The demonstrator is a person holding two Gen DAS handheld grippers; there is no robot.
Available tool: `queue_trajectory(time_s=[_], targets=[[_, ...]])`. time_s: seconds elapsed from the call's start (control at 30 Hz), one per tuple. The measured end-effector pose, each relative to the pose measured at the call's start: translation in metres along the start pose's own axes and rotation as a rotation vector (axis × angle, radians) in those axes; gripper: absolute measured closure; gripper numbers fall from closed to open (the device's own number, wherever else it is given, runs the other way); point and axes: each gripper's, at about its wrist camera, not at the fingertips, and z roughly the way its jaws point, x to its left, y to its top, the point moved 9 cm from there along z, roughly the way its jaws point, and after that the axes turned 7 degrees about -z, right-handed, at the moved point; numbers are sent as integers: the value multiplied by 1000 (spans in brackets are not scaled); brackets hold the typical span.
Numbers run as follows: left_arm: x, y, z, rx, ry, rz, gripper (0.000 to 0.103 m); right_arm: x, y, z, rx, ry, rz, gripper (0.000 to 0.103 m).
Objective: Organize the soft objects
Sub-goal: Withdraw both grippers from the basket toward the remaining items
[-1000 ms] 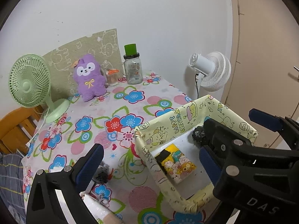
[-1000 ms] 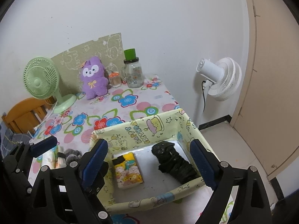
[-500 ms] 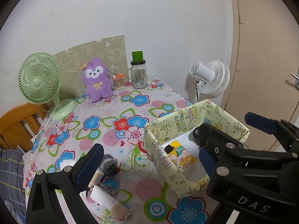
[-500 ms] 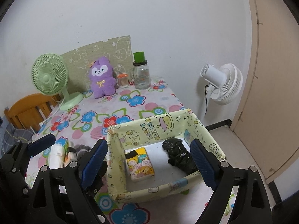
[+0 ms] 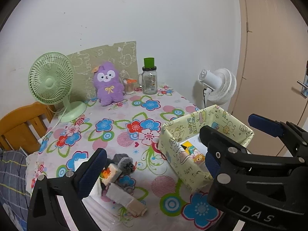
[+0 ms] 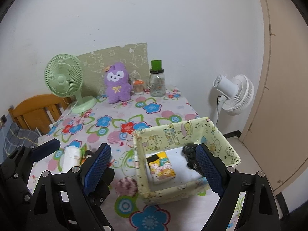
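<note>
A yellow cartoon-print fabric box [image 6: 173, 134] stands at the table's near right corner. Inside it lie a colourful tissue packet [image 6: 163, 171] and a crumpled black soft item [image 6: 190, 157]. On the cloth left of the box is a small pile: a grey fuzzy item [image 5: 125, 163], a white rolled cloth [image 5: 123, 194] and a white packet [image 6: 71, 156]. A purple plush [image 5: 108, 82] sits upright at the back. My left gripper [image 5: 152, 168] hovers open above the pile and the box's left wall. Over the box, my right gripper [image 6: 153, 169] is wide open. Neither holds anything.
At the back left stands a green desk fan [image 5: 51, 80]; a glass jar with a green lid [image 5: 149, 79] and a small cup [image 5: 129, 86] stand beside the plush. A white fan [image 6: 234, 94] is off the table's right edge. A wooden chair [image 5: 21, 125] is at the left.
Both grippers have drawn back from the table and risen a little. The box and plush look smaller, and more of the pile on the left has come into view.
</note>
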Motion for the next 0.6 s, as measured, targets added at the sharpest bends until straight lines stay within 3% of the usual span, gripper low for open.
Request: queue_trajectory(time_s=[0.6], targets=[[57, -3, -29, -47, 66, -47, 0, 65, 14, -16, -54, 62, -67, 11]])
